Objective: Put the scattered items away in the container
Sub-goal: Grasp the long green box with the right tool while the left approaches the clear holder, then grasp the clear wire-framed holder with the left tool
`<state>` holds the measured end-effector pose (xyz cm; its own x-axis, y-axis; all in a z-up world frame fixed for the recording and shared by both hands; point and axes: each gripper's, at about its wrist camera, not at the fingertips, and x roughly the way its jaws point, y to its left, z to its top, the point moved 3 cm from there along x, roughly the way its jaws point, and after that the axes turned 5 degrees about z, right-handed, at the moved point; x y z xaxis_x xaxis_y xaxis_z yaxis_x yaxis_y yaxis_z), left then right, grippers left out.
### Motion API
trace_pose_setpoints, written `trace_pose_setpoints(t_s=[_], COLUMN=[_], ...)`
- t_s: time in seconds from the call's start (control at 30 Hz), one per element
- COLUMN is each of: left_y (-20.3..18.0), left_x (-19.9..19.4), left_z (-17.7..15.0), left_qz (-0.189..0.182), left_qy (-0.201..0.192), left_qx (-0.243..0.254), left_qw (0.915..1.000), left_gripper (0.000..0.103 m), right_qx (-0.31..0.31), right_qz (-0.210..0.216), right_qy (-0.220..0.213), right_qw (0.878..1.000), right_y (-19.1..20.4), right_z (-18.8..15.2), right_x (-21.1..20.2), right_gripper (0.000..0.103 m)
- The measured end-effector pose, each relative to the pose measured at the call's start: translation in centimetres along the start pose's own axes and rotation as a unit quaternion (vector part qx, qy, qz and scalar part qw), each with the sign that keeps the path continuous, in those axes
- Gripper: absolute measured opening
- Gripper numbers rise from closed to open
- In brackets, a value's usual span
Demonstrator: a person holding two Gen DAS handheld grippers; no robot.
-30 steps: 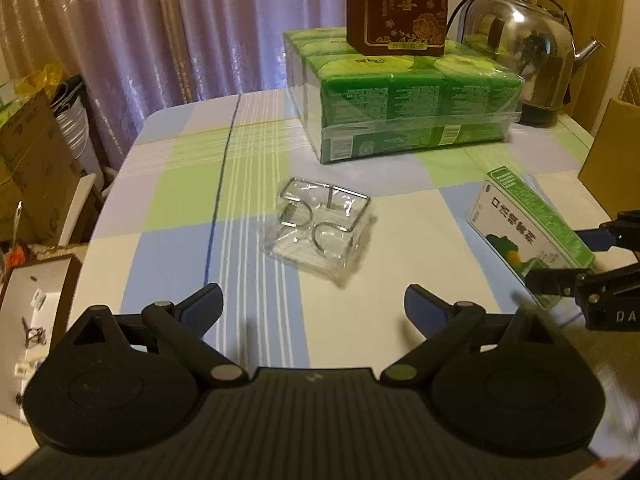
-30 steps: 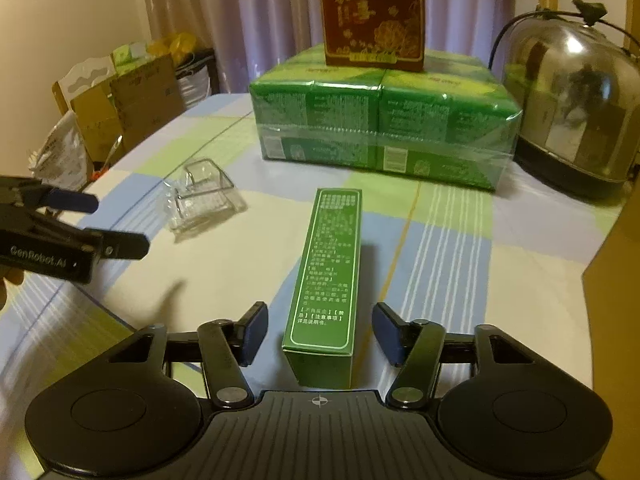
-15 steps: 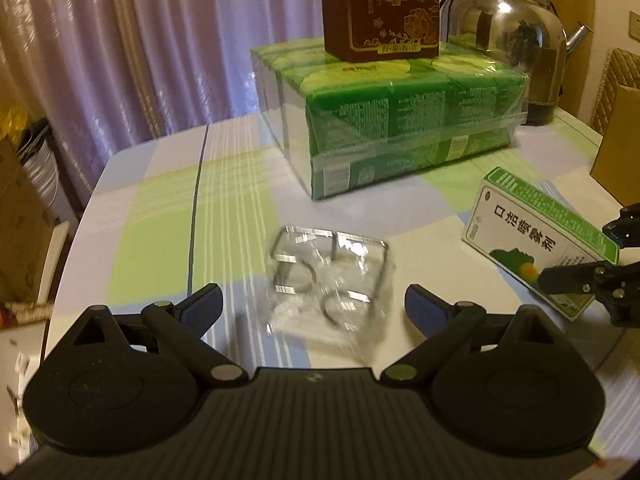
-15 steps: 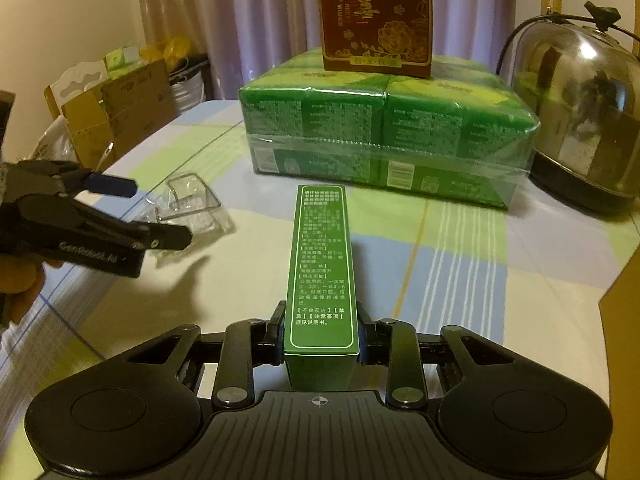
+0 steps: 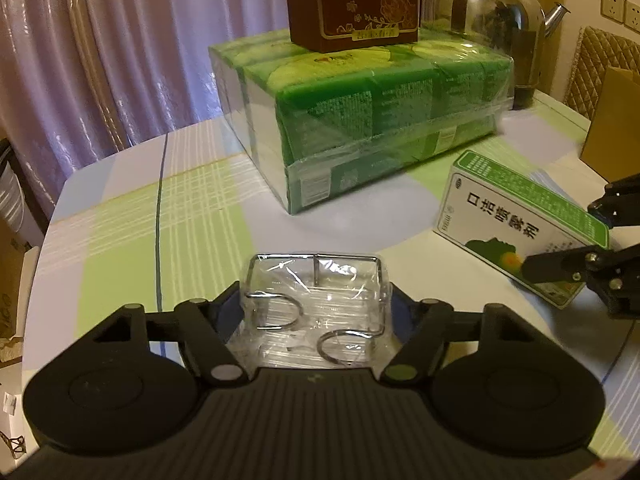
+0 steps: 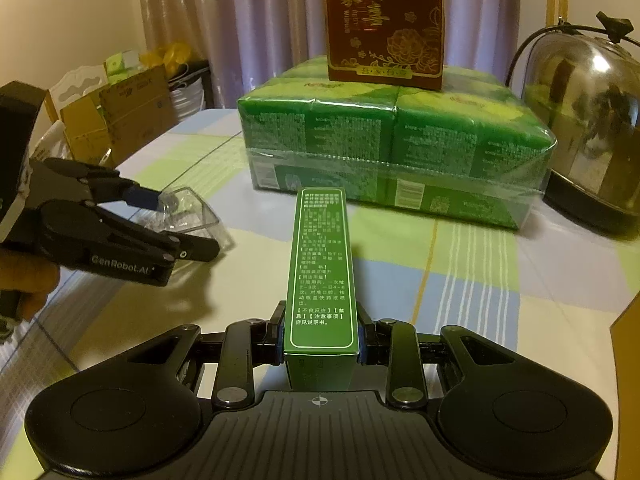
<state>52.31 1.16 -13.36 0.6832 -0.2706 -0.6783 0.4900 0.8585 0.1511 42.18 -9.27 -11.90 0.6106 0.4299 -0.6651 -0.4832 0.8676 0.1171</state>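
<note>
A clear plastic pack holding bent metal wire hooks point(image 5: 316, 300) rests on the checked tablecloth point(image 5: 160, 240), and my left gripper point(image 5: 315, 307) is shut on its two sides. From the right wrist view the same left gripper point(image 6: 179, 222) straddles the clear pack point(image 6: 188, 208) at the table's left. A long green and white medicine box point(image 6: 322, 248) points away from me with my right gripper point(image 6: 321, 336) shut on its near end. In the left wrist view that box point(image 5: 500, 216) lies tilted at the right, with the right gripper point(image 5: 568, 240) around its end.
A shrink-wrapped block of green tissue packs point(image 5: 380, 120) fills the back of the table, with a dark red carton point(image 5: 352, 0) on top. A steel kettle point(image 5: 480, 28) stands at the back right. A cardboard panel point(image 5: 612, 128) rises at the right edge. Cardboard boxes point(image 6: 120, 112) sit beyond the left edge.
My left gripper moved forward over the clear pack and its fingers closed onto its sides. My right gripper closed on the green box's near end and lifted it slightly.
</note>
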Motion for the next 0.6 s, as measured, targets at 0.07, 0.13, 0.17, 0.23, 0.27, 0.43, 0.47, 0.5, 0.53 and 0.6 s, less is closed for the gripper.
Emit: trace_pose_setpoints(t_s=[0.07, 0.13, 0.17, 0.23, 0.27, 0.43, 0.47, 0.5, 0.53, 0.6], left_y=[-0.1, -0.3, -0.6, -1.4, -1.8, -4.2, -4.9, -5.7, -6.7, -8.5], left_x=[-0.3, -0.9, -1.3, -2.1, -2.6, -5.8, -6.6, -7.4, -8.3, -10.3], left_z=[-0.2, -0.5, -0.7, -1.3, -1.6, -3.4, -3.7, -4.0, -4.3, -4.7], left_qz=[0.004, 0.010, 0.009, 0.005, 0.006, 0.011, 0.020, 0.028, 0.026, 0.015], left_qy=[0.003, 0.009, 0.011, 0.020, 0.023, 0.055, 0.059, 0.065, 0.070, 0.075], left_qx=[-0.010, -0.021, -0.024, -0.027, -0.029, -0.066, -0.062, -0.056, -0.050, -0.048], left_qw=[0.9999, 0.9997, 0.9996, 0.9994, 0.9993, 0.9963, 0.9961, 0.9959, 0.9960, 0.9959], left_gripper=[0.062, 0.062, 0.062, 0.062, 0.062, 0.061, 0.061, 0.061, 0.061, 0.061], right_qx=[-0.001, 0.001, 0.000, -0.005, -0.009, 0.019, 0.021, 0.021, 0.022, 0.024], right_qz=[-0.001, -0.001, -0.002, -0.002, -0.003, -0.006, -0.007, -0.007, -0.006, -0.006], right_qy=[-0.001, 0.000, 0.002, 0.007, 0.011, 0.033, 0.037, 0.042, 0.046, 0.052], right_qw=[1.000, 1.000, 1.000, 1.000, 1.000, 0.999, 0.999, 0.999, 0.999, 0.998], right_y=[0.0, 0.0, 0.0, 0.1, 0.1, -0.5, -0.4, -0.3, -0.1, 0.4], right_z=[-0.1, -0.3, -0.4, -0.8, -1.0, -3.0, -3.6, -4.2, -4.8, -6.2], right_x=[-0.1, -0.3, -0.5, -1.0, -1.3, -4.3, -5.2, -6.1, -7.1, -9.3], right_gripper=[0.028, 0.028, 0.028, 0.028, 0.028, 0.028, 0.028, 0.028, 0.028, 0.028])
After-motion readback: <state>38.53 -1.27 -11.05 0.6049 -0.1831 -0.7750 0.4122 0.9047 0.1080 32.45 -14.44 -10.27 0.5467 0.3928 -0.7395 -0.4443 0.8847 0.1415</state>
